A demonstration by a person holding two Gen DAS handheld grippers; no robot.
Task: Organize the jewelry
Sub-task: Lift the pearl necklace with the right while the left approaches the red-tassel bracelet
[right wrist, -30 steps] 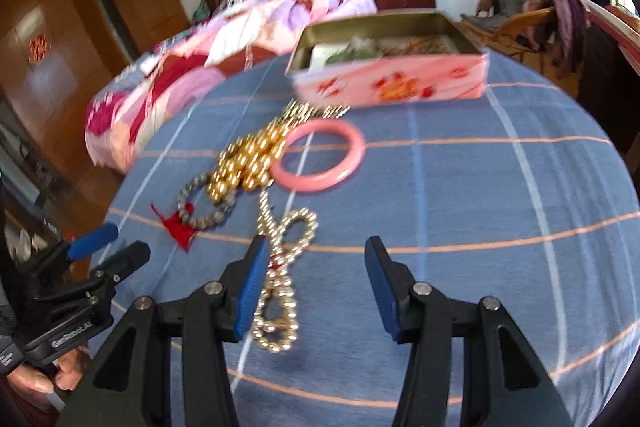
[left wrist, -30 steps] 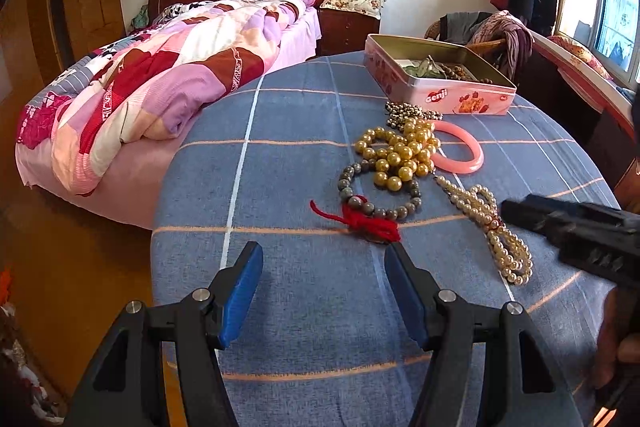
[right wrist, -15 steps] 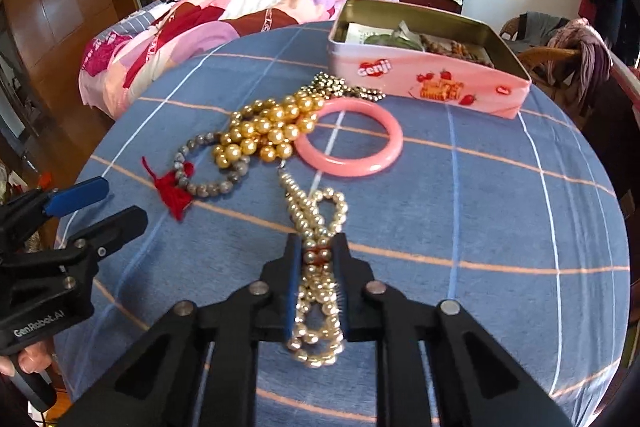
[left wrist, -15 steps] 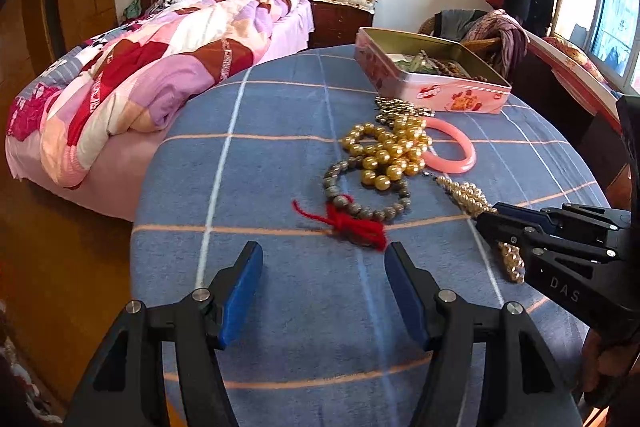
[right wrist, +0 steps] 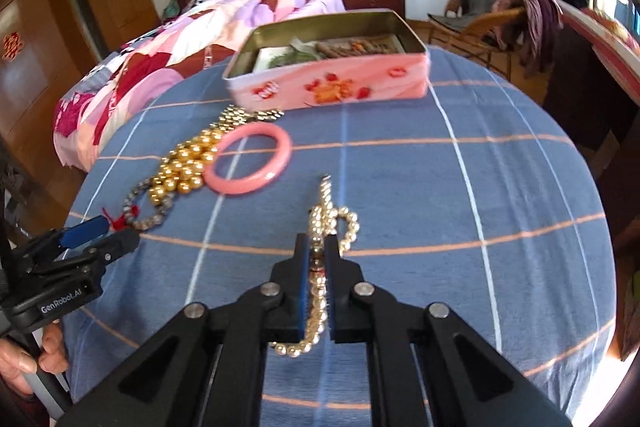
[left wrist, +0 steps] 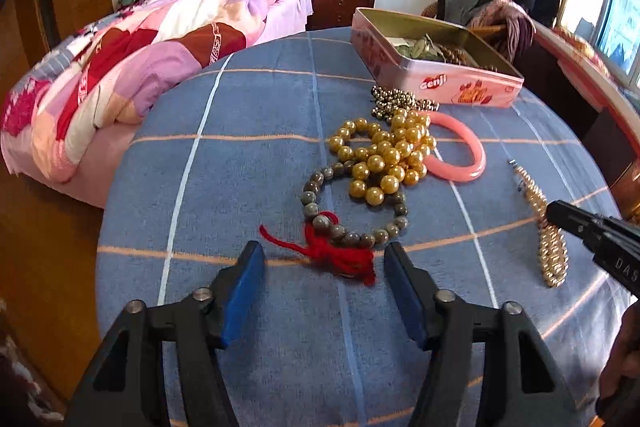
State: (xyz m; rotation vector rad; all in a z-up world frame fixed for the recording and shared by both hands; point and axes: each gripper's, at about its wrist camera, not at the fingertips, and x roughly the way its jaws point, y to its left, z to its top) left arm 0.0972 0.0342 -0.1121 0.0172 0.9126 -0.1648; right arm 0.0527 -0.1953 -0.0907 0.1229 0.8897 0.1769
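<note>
My right gripper [right wrist: 316, 247] is shut on a pale gold pearl necklace [right wrist: 326, 215], which also shows in the left wrist view [left wrist: 550, 247], and holds it lifted off the blue cloth. My left gripper [left wrist: 322, 267] is open, just in front of a grey bead bracelet with a red tassel [left wrist: 340, 255]. Beyond lie big gold beads [left wrist: 384, 155], a pink bangle [left wrist: 460, 155] and small dark-gold beads [left wrist: 396, 101]. The open pink tin [right wrist: 332, 83] stands at the back with items inside.
The round table has a blue checked cloth [left wrist: 240, 155]. A bed with a patchwork quilt [left wrist: 160, 39] lies at the left. A wicker chair with clothes [right wrist: 504, 19] stands behind the table at the right.
My right gripper closed on the pearl necklace and has lifted it, carrying it right, away from the jewelry pile. My left gripper stays open and has edged closer to the red tassel.
</note>
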